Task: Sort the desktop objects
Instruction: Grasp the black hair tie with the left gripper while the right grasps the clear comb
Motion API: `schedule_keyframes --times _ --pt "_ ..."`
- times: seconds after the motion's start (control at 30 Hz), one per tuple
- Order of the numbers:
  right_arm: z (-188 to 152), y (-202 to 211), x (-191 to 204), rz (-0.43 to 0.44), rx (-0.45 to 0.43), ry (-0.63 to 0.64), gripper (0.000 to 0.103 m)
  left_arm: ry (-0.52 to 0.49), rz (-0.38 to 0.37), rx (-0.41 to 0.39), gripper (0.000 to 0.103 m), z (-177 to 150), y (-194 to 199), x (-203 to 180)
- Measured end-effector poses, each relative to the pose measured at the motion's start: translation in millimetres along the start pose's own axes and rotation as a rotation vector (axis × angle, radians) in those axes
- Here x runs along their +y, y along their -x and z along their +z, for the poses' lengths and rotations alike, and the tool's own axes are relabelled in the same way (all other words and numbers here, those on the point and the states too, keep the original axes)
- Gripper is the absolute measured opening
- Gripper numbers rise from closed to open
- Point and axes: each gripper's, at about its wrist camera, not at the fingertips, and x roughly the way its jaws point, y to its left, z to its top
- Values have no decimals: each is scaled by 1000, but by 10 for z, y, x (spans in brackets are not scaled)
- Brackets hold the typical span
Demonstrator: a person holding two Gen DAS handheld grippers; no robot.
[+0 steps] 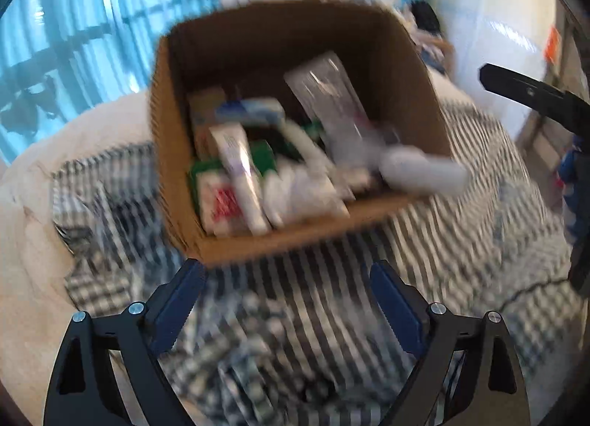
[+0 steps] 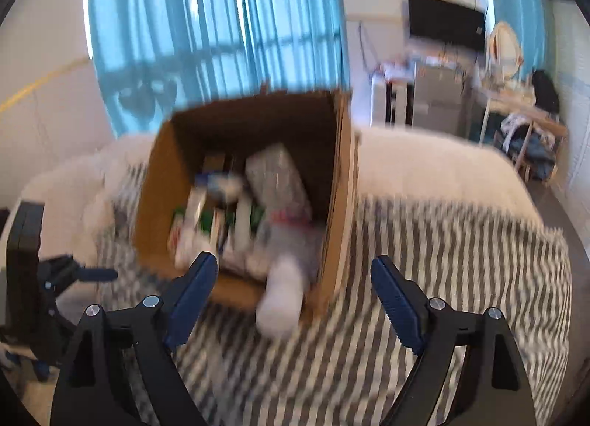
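Meanwhile, an open cardboard box (image 1: 402,53) stood on a striped cloth (image 1: 461,227), crammed with blurred packets. Among them a clear plastic bag (image 1: 324,94) leaned lengthwise against the box's far right wall, and a white tube (image 1: 239,171) lay with its long axis running from the box's middle toward its near rim. A white bottle (image 1: 424,170) lay tipped across the box's near right corner, its end poking out past the rim. The left gripper (image 1: 287,300) hung just short of the box's near wall, jaws spread wide and empty. The right gripper (image 2: 295,297) hovered over the same near side, likewise spread, gripping nothing.
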Motion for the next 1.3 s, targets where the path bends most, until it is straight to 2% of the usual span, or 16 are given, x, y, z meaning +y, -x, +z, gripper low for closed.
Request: schedule_keyframes --times 0.1,0.13,0.2,0.23,0.33,0.4,0.47,0.57,0.63,0.8,0.9,1.07,1.1,1.17,1.23,1.3 --pt "-222 -58 87 1 79 45 76 -60 -31 84 93 -165 -90 -150" --pt "-298 -91 127 14 114 58 70 -67 -41 114 92 -212 -134 -182" --pt "-446 -168 190 40 174 78 67 -65 -73 176 81 -306 -236 -215" --pt "-544 -215 230 55 207 90 67 -73 -74 213 74 -356 -301 -232" --pt "-738 -368 358 94 292 118 67 -113 -66 290 71 -514 -463 -286" --pt "-831 -451 416 112 341 140 67 -125 -83 333 65 -598 -541 -291" --pt "-913 -528 473 110 383 171 67 -135 -108 391 63 -686 -629 -307" --pt "-1026 -642 495 119 443 188 67 -118 -140 475 61 -806 -795 -276" --pt "-1113 -721 485 109 475 195 67 -93 -139 520 55 -863 -898 -230" --pt "-1259 -931 524 90 557 222 67 -81 -146 549 50 -923 -990 -238" --pt "-1355 -1074 598 111 635 265 68 -85 -150 569 41 -973 -1038 -259" --pt "-1441 -1220 664 81 681 314 72 -61 -186 573 21 -989 -1038 -228" --pt "-1441 -1220 664 79 681 316 70 -62 -191 574 19 -996 -1033 -223" --pt "-1423 -1223 673 85 670 307 55 -60 -205 577 14 -1015 -1026 -227" --pt "-1408 -1199 679 115 663 297 29 -54 -215 576 11 -1028 -1012 -222" --pt "-1401 -1171 693 128 652 298 24 -47 -221 567 9 -1037 -976 -212"
